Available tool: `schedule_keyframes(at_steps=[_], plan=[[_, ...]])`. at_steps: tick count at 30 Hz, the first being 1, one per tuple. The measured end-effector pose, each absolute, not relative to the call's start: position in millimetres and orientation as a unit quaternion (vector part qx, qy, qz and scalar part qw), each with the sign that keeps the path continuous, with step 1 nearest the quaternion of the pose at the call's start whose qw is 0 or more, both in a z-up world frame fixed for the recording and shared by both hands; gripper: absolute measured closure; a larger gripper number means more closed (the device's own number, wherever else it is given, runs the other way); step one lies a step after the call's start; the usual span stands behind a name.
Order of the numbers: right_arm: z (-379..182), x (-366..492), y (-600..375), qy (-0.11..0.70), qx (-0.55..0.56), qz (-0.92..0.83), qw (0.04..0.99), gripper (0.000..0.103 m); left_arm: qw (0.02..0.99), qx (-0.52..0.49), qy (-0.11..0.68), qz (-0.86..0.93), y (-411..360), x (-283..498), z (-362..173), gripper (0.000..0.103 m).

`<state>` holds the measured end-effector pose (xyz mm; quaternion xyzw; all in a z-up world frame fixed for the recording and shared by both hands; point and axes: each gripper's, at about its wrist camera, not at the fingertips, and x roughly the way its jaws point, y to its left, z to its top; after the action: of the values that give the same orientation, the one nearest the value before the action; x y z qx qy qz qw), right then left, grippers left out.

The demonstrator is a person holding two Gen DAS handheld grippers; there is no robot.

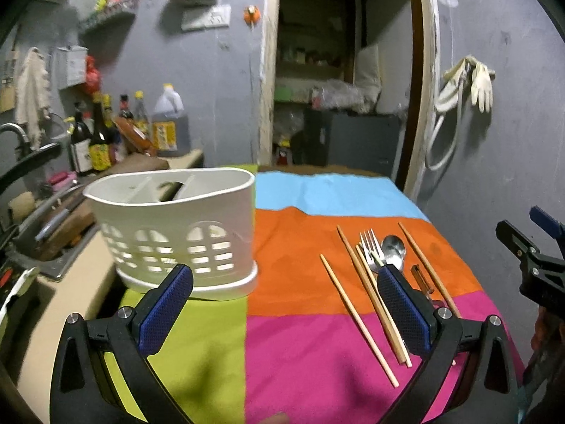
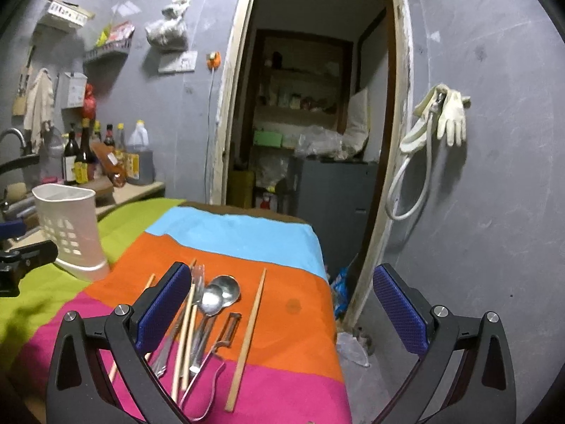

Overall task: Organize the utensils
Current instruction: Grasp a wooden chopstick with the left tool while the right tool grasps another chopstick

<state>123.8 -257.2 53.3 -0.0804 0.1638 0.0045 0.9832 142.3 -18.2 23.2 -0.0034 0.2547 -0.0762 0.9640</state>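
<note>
Both the left gripper (image 1: 282, 304) and right gripper (image 2: 282, 307) gape wide and empty, utensils (image 2: 208, 318) lying lower centre on the cloth (image 2: 282, 247), caddy (image 1: 176, 233) at left.

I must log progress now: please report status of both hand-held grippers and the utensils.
Left hand-held gripper open, right hand-held gripper open, both empty. Utensils lying on cloth, none held. White caddy upright, path unobstructed.
</note>
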Motion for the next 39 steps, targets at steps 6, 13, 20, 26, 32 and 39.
schedule_keyframes(at_steps=[6, 13, 20, 26, 32, 39], plan=[[41, 164, -263, 0.226, -0.075, 0.025, 0.971, 0.002, 0.955, 0.027, 0.281, -0.091, -35, 172, 9, 0.001], [20, 205, -270, 0.308, -0.039, 0.057, 0.949, 0.030, 0.934, 0.023, 0.336, -0.121, -43, 204, -11, 0.015], [2, 235, -274, 0.365, -0.022, 0.073, 0.928, 0.056, 0.907, 0.001, 0.395, -0.147, -46, 233, -25, 0.046], [-11, 258, -277, 0.412, -0.001, 0.095, 0.906, 0.071, 0.878, -0.025, 0.446, -0.170, -46, 254, -38, 0.069], [-28, 276, -283, 0.463, 0.026, 0.095, 0.881, 0.076, 0.860, -0.051, 0.477, -0.175, -42, 266, -41, 0.074], [-29, 280, -284, 0.477, 0.017, 0.093, 0.874, 0.086, 0.842, -0.057, 0.509, -0.169, -42, 278, -36, 0.082]])
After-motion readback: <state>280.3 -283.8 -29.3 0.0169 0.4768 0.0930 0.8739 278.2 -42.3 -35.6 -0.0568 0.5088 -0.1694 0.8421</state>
